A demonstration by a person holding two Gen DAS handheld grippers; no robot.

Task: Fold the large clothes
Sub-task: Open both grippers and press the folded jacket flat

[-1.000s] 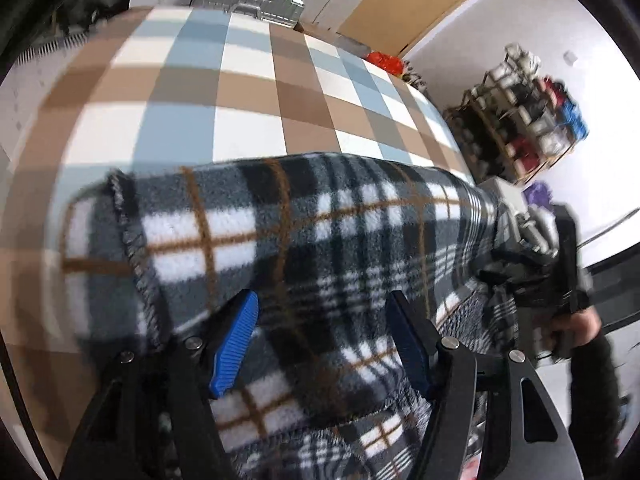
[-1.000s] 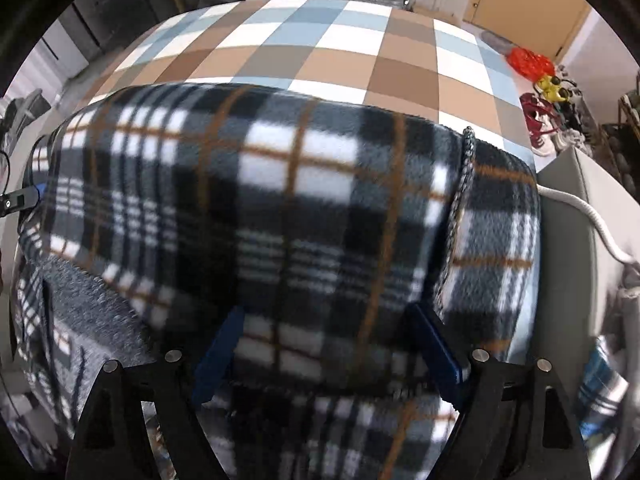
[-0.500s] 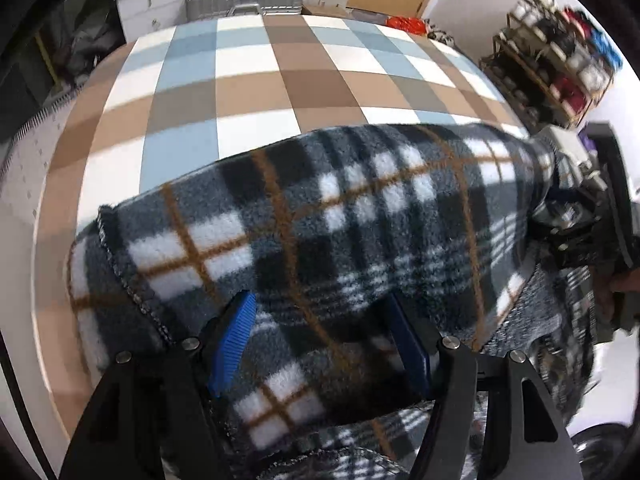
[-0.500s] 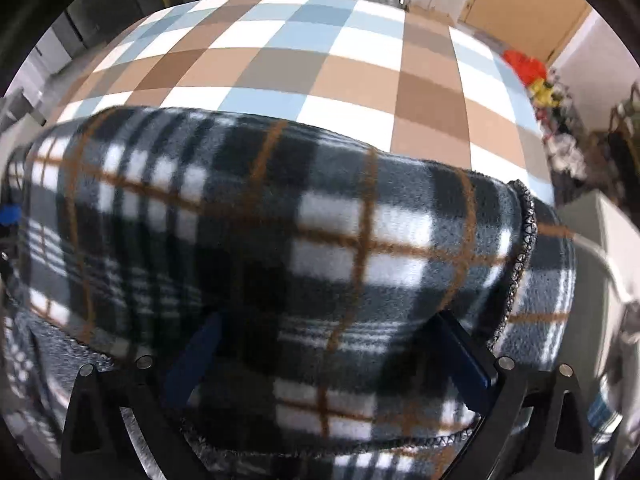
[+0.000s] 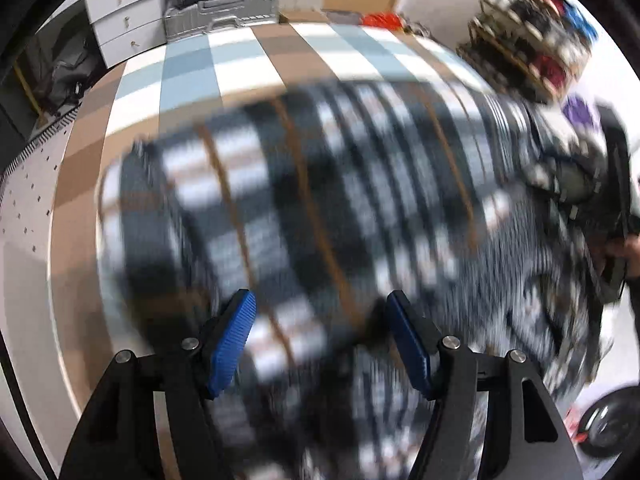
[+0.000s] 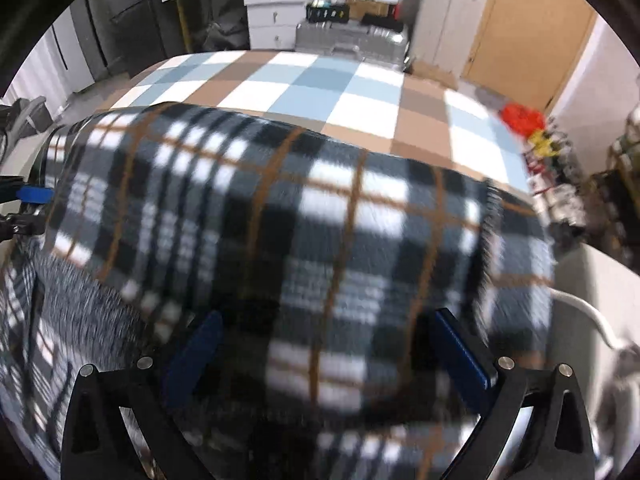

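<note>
A large black, white and grey plaid fleece (image 5: 320, 208) with brown lines lies folded across the near part of a table covered with a blue, brown and white checked cloth (image 5: 192, 68). It fills the lower half of the right wrist view (image 6: 304, 240). My left gripper (image 5: 320, 336) is open, its blue pads (image 5: 232, 336) wide apart over the fleece. My right gripper (image 6: 324, 356) is open too, its pads on either side of a raised hump of fleece. The right gripper also shows at the right edge of the left wrist view (image 5: 592, 184).
A silver suitcase (image 5: 220, 12) and white drawers (image 5: 124, 12) stand beyond the table's far edge. A shoe rack (image 5: 532, 36) stands at the right. A wooden door (image 6: 528, 36) and a red object (image 6: 520, 116) lie past the table's right side.
Both cameras have pulled back and tilted up, showing more of the room. The fleece is blurred by fast motion in the left wrist view. Both grippers' jaws stay wide apart.
</note>
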